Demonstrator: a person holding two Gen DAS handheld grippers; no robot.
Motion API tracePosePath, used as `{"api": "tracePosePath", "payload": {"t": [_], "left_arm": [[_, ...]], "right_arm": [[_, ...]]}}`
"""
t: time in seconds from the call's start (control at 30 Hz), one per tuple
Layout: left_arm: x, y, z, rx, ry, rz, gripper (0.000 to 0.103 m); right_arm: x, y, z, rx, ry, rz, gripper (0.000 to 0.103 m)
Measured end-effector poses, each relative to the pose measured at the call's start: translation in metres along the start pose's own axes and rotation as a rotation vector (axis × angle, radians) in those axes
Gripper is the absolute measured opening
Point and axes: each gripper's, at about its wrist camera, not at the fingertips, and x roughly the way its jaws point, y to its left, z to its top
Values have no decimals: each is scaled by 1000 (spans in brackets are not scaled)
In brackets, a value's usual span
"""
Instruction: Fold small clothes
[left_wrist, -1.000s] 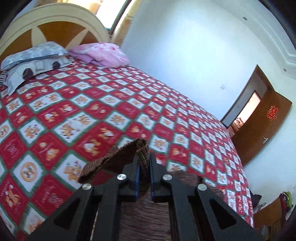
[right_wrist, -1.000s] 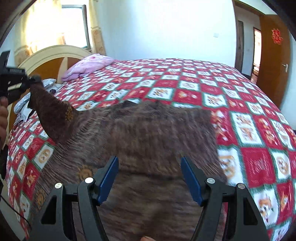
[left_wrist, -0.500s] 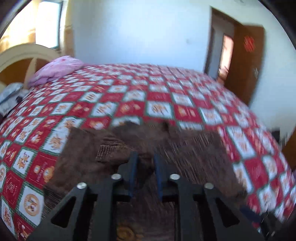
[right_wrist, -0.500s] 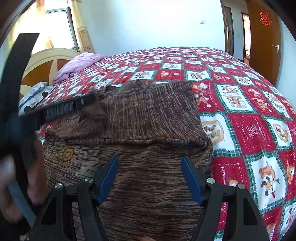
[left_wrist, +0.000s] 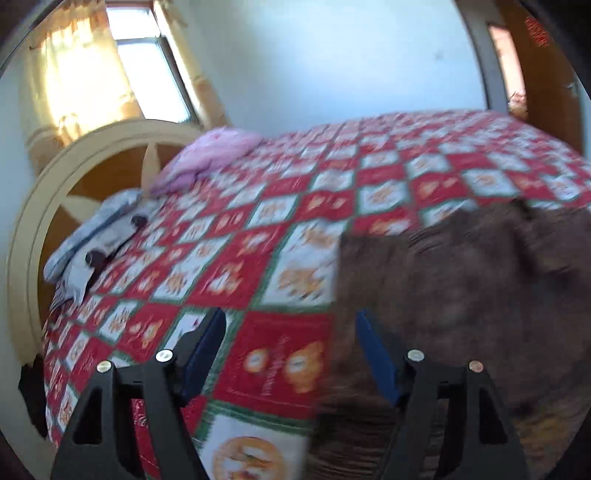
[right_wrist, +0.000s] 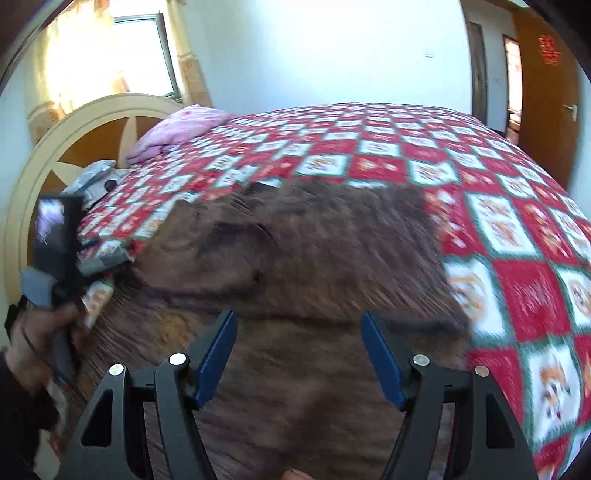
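Observation:
A brown striped knit garment (right_wrist: 303, 266) lies flat on the red-and-white patterned bedspread (right_wrist: 517, 280), its left sleeve folded in over the body. My right gripper (right_wrist: 299, 350) is open and empty, hovering over the garment's lower middle. My left gripper (left_wrist: 288, 350) is open and empty, above the bedspread at the garment's (left_wrist: 461, 295) left edge. In the right wrist view, the left gripper device (right_wrist: 59, 251) with the holding hand shows at the far left.
A pink pillow (right_wrist: 177, 129) and grey patterned pillows (left_wrist: 96, 240) lie by the curved cream headboard (left_wrist: 44, 206). A bright window (right_wrist: 110, 59) is behind it. A brown door (right_wrist: 546, 96) stands at the right. The bed drops off at the right.
My left gripper let go of the sleeve, opened, and swung left off the garment. The sleeve now lies folded over the body. The right gripper stayed open above the garment.

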Motion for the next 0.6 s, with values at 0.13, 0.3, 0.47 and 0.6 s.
{"api": "tracePosePath", "payload": {"t": [0.13,0.3,0.47,0.6], "left_arm": [[25,1,-14,-5,119,-44,75],[18,-3,-18,3,88,-45,75],[19,1,-23,-31,71,-78,77],[28,13,-24,-86,86,-108,83]], "right_arm": [[32,35,36,-84,33,-24,70],[98,74,62,-208,131,-74,70],[130,31,83,-81,132,-293,62],[115,-35,82,139,186,-336,53]]}}
